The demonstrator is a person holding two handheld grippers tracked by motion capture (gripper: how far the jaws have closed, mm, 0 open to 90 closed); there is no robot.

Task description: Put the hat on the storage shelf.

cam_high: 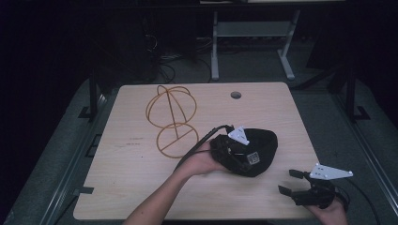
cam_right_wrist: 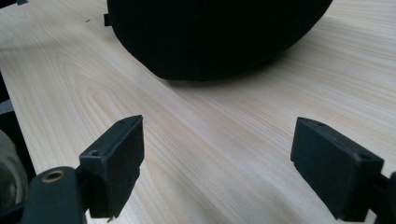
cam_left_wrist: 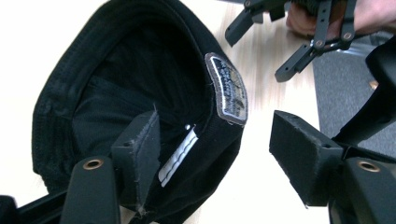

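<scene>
A black hat (cam_high: 260, 145) lies on the wooden table (cam_high: 131, 187), right of centre. My left gripper (cam_high: 237, 154) is at the hat's near-left side, held by a hand. In the left gripper view the hat (cam_left_wrist: 116, 84) shows its open inside. Its rim carries a woven patch (cam_left_wrist: 228, 88). That rim stands between the jaws of my left gripper (cam_left_wrist: 215, 154): one pad is inside the hat, the other outside with a gap to the rim. My right gripper (cam_high: 287, 181) rests open near the table's front right corner. Between the jaws of my right gripper (cam_right_wrist: 217, 154) is bare wood, and the hat (cam_right_wrist: 215, 32) lies ahead.
A golden wire hat stand (cam_high: 171, 117), a ball-shaped frame on a ring base, stands left of the hat toward the back. A round cable hole (cam_high: 236, 95) sits near the table's far edge. Desk legs and cables fill the dark floor behind.
</scene>
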